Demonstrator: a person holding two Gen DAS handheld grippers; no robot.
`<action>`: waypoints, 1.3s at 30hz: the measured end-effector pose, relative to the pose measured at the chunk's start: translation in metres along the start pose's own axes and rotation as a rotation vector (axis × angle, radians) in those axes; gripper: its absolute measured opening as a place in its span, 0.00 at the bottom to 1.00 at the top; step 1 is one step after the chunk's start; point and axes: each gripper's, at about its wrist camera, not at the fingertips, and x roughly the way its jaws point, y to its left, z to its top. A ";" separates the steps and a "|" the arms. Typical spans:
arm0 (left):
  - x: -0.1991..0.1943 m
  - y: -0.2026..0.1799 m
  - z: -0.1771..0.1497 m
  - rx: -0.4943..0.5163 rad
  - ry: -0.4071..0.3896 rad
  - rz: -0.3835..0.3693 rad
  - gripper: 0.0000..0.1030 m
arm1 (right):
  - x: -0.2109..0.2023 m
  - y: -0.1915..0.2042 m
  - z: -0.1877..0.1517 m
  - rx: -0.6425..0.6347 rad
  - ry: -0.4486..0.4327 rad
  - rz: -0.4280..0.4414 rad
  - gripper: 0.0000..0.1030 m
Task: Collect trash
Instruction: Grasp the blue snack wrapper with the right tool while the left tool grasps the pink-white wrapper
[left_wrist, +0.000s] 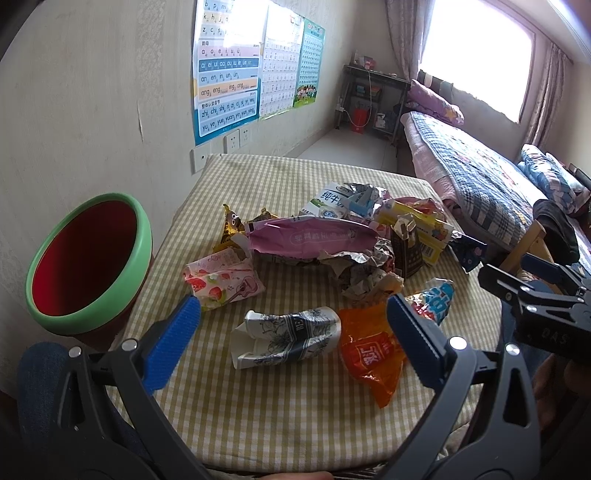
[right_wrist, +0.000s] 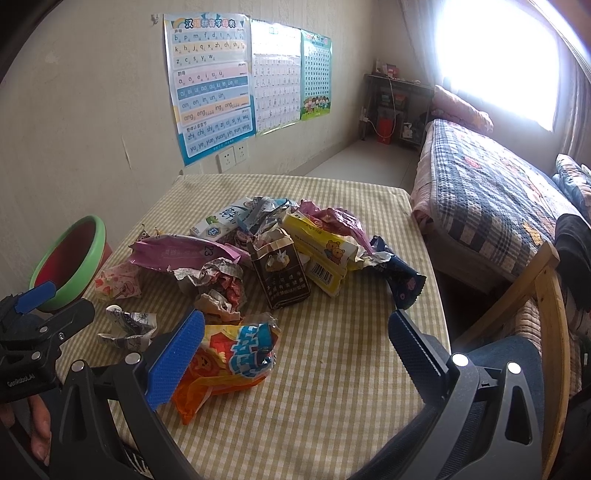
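Note:
A heap of trash lies on the checked tablecloth (left_wrist: 295, 406): a crushed white paper cup (left_wrist: 288, 338), an orange wrapper (left_wrist: 369, 354), a pink strawberry-print wrapper (left_wrist: 221, 282), a purple bag (left_wrist: 310, 238), a brown cigarette pack (right_wrist: 282, 273) and a yellow bear-print pack (right_wrist: 325, 251). My left gripper (left_wrist: 293, 325) hangs open just above the crushed cup, holding nothing. My right gripper (right_wrist: 295, 343) is open too, its left pad beside the orange and blue snack bag (right_wrist: 236, 362). A red bin with a green rim (left_wrist: 88, 258) stands at the table's left edge.
A wall with posters (right_wrist: 214, 85) and sockets runs along the table's left and far side. A bed with a plaid quilt (right_wrist: 491, 192) lies to the right. A wooden chair back (right_wrist: 550, 295) stands near the table's right corner. A hand (right_wrist: 37, 424) holds the left gripper.

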 end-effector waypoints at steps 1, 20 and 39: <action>0.000 0.001 0.000 -0.005 0.005 -0.002 0.96 | 0.000 -0.001 0.001 0.004 0.000 -0.002 0.93; 0.066 0.055 0.020 -0.024 0.260 0.031 0.96 | 0.052 -0.077 0.047 0.028 0.093 -0.101 0.93; 0.121 0.072 0.023 -0.022 0.393 0.045 0.77 | 0.112 -0.118 0.048 0.086 0.278 -0.070 0.81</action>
